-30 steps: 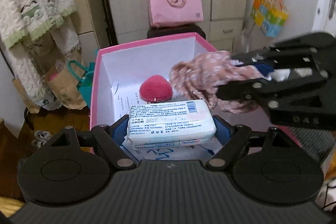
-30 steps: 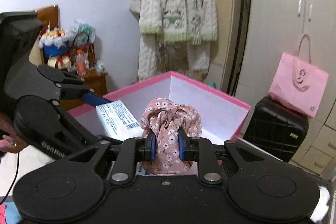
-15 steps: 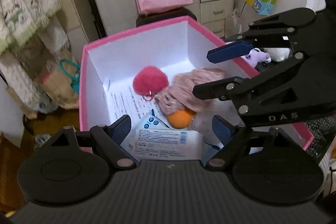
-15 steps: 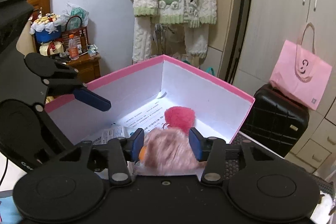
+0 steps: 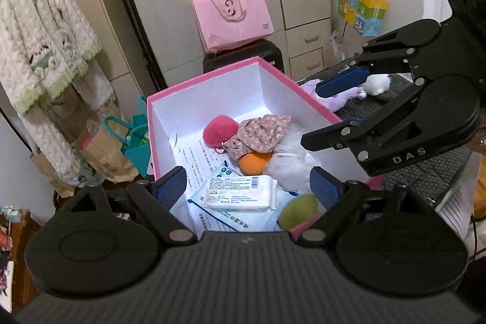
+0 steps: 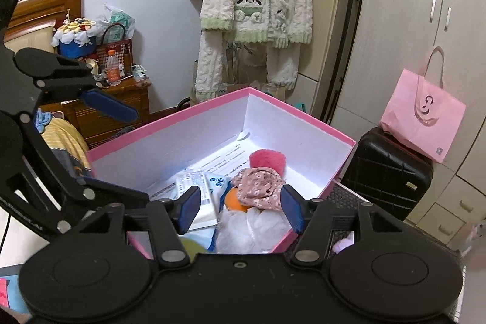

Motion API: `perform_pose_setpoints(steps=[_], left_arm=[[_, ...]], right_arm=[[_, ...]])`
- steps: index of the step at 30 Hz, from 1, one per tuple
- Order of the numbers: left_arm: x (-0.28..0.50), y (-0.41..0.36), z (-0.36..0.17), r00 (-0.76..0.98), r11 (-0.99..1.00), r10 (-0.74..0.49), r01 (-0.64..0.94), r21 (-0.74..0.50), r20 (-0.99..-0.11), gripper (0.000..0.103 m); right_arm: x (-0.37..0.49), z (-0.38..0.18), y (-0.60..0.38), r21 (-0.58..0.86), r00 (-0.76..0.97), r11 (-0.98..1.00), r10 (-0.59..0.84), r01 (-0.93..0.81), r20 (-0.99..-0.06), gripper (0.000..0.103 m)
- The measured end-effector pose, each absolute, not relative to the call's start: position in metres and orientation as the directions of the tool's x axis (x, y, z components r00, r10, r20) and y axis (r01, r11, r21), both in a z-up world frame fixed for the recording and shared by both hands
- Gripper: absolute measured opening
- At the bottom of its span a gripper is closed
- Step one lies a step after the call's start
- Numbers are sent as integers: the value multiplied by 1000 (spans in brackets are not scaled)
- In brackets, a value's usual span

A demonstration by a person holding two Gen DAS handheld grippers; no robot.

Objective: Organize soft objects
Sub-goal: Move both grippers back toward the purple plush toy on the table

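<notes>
Left wrist view looks down into the pink box (image 5: 306,91), a stiff cardboard carton with white inner walls and a printed sheet on its floor. Inside lies the floral cloth (image 5: 258,134), a crumpled pinkish fabric with small white flowers, resting against a fuzzy red pompom (image 5: 220,132) and draped over a smooth orange ball (image 5: 253,163). Beside them sit a fluffy white bundle (image 5: 291,160), a glossy plastic tissue pack (image 5: 241,192) and a matte green ball (image 5: 297,210). The left tongs (image 5: 246,187) stand wide above the pack, their jaws having just been opening, gripping nothing. The right tongs (image 6: 240,207) hang half-spread over the cloth, jaws having just been opening, pads clear of it. A lilac plush toy (image 5: 334,99) lies on the dark textured tabletop (image 5: 425,172) beside the box.
</notes>
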State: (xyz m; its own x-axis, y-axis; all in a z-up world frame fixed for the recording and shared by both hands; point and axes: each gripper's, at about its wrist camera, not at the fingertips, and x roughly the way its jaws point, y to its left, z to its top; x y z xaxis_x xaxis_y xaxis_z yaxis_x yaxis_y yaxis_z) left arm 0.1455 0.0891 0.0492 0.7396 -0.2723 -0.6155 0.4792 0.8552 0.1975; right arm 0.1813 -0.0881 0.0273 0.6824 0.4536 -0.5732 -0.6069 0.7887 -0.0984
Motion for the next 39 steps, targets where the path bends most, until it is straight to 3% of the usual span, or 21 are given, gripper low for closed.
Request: perform_pose_setpoints(steps=[13,26,39], left_arm=[[74,76,67,770,807,-314,525,272,-555,94],[30,35,61,725,705,-398,634,318,-563,95],[50,-22,46,626,677,-472,708,200,-621,94]], right_arm=[[112,53,-118,-102,688,777,478,-621,-546,69],[50,39,-175,-107,723,818,428,-565,-543,71],[48,3,-225,-78,725,841,410,-535,-554,72]])
